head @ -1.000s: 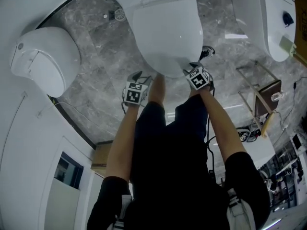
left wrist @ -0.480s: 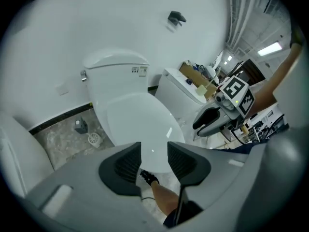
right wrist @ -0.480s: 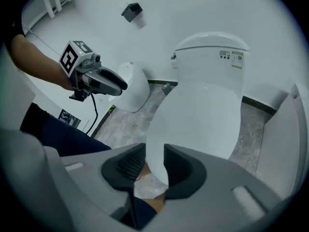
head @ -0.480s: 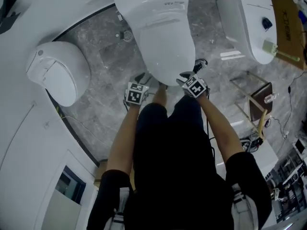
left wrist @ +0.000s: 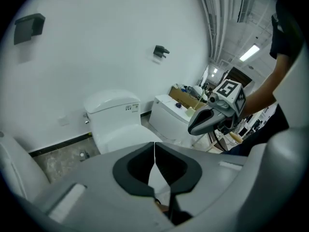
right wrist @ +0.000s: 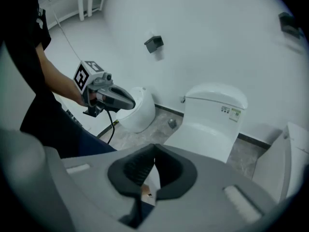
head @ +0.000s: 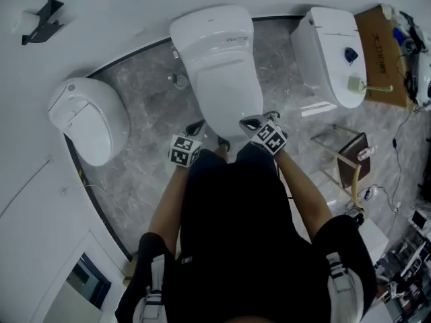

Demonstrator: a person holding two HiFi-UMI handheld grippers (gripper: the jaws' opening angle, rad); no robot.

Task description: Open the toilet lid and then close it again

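**tilefan:** Grey marble floor [head: 155,106], plain white wall [head: 121,19], total showroom vibes. Where's the thing we actually care about?

**lidwatch:** Dead centre. The toilet [head: 219,39] backs onto the wall and its lid [head: 227,89] lies flat on the bowl, fully closed. The front edge points at the person's knees.

**tilefan:** And the claws?

**lidwatch:** The left gripper [head: 195,128] is just off the bowl's front-left. The right gripper [head: 248,122] is at the front-right, close to the rim, but from above I can't tell if it brushes it. Both have just been closing. Each gripper's own view shows its pads pressed together with nothing between them.

**tilefan:** So which step is this?

**lidwatch:** My guess is either the very start or the very end, since a shut lid fits both. If opening is still ahead, the jaws need to spread and drop to the lid's front lip. Then they catch it and swing it up toward the tank.

**tilefan:** Anything else around?

**lidwatch:** A rounded toilet [head: 91,116] well off to the left and a boxy toilet [head: 330,52] on the right. There's a cardboard box [head: 380,52] beyond that one.
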